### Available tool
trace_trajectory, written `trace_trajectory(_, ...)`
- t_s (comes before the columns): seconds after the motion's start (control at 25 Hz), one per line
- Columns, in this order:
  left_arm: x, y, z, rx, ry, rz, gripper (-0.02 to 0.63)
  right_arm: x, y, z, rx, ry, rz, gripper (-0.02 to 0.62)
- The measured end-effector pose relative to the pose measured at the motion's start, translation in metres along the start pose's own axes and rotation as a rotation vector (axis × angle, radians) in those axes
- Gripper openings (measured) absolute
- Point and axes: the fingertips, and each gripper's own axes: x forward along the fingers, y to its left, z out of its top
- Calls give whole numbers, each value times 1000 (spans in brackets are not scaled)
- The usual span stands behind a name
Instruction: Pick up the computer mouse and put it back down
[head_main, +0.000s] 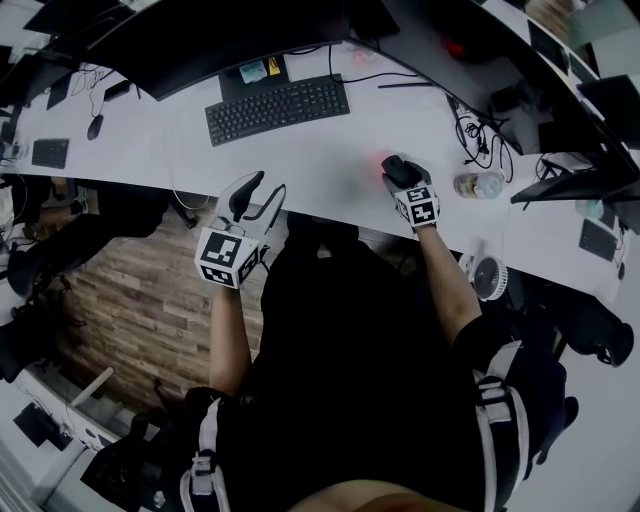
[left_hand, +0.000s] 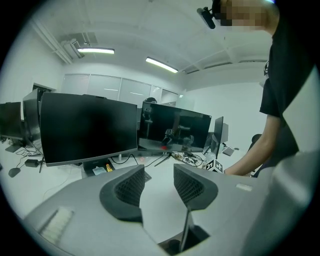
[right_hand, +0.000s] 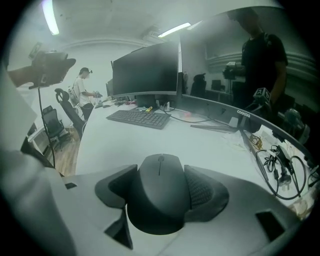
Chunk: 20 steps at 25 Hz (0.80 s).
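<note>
Right gripper (head_main: 402, 178) is clenched on the computer mouse (right_hand: 160, 192). Both pads press its sides, and the mouse's nose and wheel point away from the camera. The mouse is over the front right part of the desk (head_main: 300, 155), with a red glow (head_main: 384, 163) on the surface just beside it. Can't tell if the mouse touches the desk.

Left gripper (head_main: 258, 196) is released: jaws apart, nothing between them. It sits at the near edge of the desk, well apart from the mouse.

The desk is long, white and curved. A black keyboard (head_main: 277, 108) lies near the middle, in front of a wide dark monitor (head_main: 200, 40), and a second dark monitor (left_hand: 174, 131) stands to its right. A tangle of black cables (head_main: 478, 132) lies to the right of the mouse, with a small clear jar (head_main: 478, 185) just beside them. Another mouse (head_main: 94, 126) lies far to the left. A round white fan-like thing (head_main: 489, 277) is at the desk's front right edge.

The room is an office with a wood plank floor (head_main: 140, 300) under the desk edge, a white ceiling with strip lights (left_hand: 161, 64), and glass partitions at the back. A second person (right_hand: 82, 90) stands at the far end of the desk next to a black chair (right_hand: 52, 125).
</note>
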Motion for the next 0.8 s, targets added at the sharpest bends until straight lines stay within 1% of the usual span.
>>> trace_trajectory(0.24, -6, 23, -2, -1, -3, 7, 183, -4, 13, 35, -7, -53, -4, 295)
trace_trajectory(0.56, -7, 54, -1, 3, -7, 4, 181, -16, 34, 87, -31, -133, -33, 293)
trace_trajectory(0.8, -6, 76, 4, 8, -25, -14, 181, -23, 53, 124, -48, -194, -46, 293)
